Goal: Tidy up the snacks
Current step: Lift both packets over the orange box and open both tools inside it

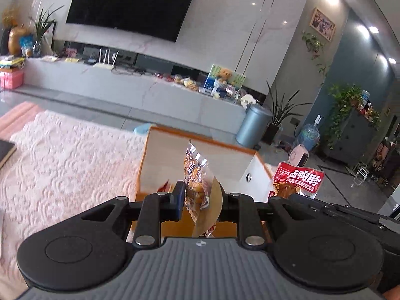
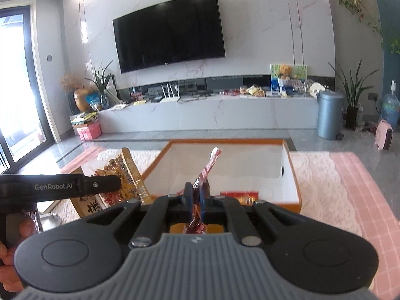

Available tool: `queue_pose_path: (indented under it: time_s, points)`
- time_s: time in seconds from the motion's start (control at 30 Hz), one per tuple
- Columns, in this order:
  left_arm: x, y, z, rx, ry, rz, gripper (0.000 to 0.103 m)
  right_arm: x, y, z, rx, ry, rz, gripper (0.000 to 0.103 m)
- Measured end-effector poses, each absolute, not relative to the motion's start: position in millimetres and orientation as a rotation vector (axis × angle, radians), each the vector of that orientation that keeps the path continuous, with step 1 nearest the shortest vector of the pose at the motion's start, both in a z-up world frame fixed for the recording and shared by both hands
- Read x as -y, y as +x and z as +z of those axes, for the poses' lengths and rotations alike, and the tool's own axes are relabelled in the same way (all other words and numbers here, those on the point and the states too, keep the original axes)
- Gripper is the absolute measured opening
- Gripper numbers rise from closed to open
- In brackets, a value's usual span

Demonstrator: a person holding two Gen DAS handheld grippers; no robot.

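Note:
An open orange box with a white inside [image 1: 200, 147] [image 2: 290, 165] stands on the pink cloth. My left gripper [image 1: 200, 200] is shut on a clear snack pack with a tan edge [image 1: 197, 175], held above the box's near left side; the pack also shows in the right wrist view [image 2: 125, 175]. My right gripper [image 2: 197, 200] is shut on a red snack pack [image 2: 210, 165] above the box's near edge; in the left wrist view that pack [image 1: 297, 180] shows at the right. A red and yellow pack [image 2: 240, 196] lies inside the box.
A textured pink cloth [image 1: 62, 162] [image 2: 337, 187] covers the surface around the box. A dark book corner [image 1: 6, 150] lies at the far left. Beyond are a TV wall [image 2: 170, 30], a low cabinet with items, a grey bin [image 2: 330, 115] and plants.

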State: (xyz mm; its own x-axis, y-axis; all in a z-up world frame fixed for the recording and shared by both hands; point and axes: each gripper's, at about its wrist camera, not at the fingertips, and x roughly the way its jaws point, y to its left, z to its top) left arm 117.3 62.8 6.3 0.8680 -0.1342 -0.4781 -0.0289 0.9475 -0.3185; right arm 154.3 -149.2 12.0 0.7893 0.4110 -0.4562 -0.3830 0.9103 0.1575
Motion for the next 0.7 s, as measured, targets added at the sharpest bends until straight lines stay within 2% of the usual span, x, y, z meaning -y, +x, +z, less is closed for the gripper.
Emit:
queue_pose_path:
  time_s: [0.3, 0.7]
  points:
    - [-58, 155, 15, -0.497, -0.281, -0.059, 0.026, 141, 194, 32, -0.454, 0.055, 0.422, 0.001]
    - [-62, 207, -5, -0.558, -0.25, -0.061, 0.026, 118, 252, 15, -0.496, 0.073, 0.395, 0.001]
